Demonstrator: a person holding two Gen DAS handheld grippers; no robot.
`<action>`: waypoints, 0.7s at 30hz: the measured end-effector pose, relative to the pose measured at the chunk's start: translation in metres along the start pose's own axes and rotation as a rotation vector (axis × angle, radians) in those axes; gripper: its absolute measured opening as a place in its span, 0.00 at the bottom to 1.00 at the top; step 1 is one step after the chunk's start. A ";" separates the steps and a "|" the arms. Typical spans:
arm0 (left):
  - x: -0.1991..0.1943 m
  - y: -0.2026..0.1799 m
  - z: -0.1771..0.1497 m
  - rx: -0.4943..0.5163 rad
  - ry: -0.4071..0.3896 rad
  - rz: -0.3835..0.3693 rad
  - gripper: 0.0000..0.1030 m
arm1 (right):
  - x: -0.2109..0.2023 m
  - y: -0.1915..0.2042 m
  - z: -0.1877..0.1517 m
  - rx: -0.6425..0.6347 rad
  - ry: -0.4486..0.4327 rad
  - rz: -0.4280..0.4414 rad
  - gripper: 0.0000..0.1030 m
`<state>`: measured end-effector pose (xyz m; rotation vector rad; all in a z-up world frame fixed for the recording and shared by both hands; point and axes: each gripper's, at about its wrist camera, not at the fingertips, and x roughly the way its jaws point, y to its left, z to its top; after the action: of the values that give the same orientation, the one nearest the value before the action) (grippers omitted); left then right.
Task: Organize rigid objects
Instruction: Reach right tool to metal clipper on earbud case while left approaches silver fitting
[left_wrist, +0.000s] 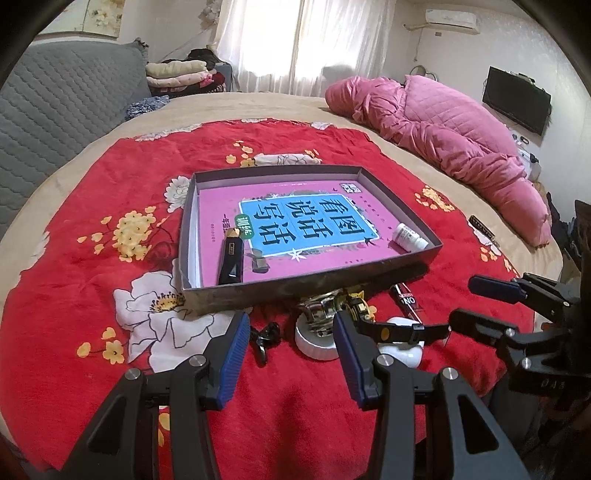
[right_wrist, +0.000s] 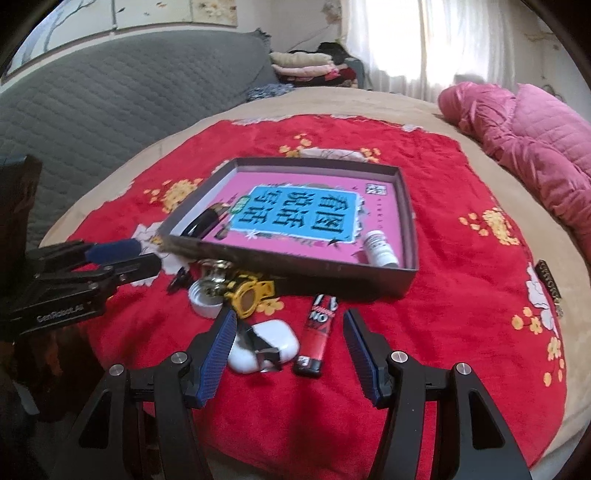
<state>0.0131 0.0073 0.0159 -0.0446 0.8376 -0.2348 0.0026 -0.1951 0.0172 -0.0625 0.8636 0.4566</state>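
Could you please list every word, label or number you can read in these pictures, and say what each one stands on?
"看图说话写话": upside down on the pink book lying in the box.
"训练": green badge on that book's cover.
"NO": red lighter on the blanket.
"GenRobot.AI": body of the left tongs.
Too small or blurred: the white bottle label, the book's fine print and code, the black bar tag, the dark strip lettering.

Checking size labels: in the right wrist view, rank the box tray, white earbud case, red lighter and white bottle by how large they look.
1. Box tray
2. White earbud case
3. Red lighter, only slightly smaller than the case and closer than the bottle, so unsure
4. White bottle, lying inside the tray
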 end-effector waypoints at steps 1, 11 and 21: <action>0.001 -0.001 0.000 0.004 0.005 -0.001 0.45 | 0.002 0.002 -0.001 -0.007 0.007 0.006 0.60; 0.007 -0.004 -0.003 0.013 0.028 -0.013 0.45 | 0.022 0.004 -0.010 -0.003 0.053 0.076 0.60; 0.015 -0.006 -0.007 0.019 0.043 -0.019 0.45 | 0.038 0.000 -0.010 0.013 0.060 0.130 0.60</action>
<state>0.0165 -0.0021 0.0009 -0.0298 0.8782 -0.2621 0.0163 -0.1843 -0.0176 -0.0078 0.9331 0.5725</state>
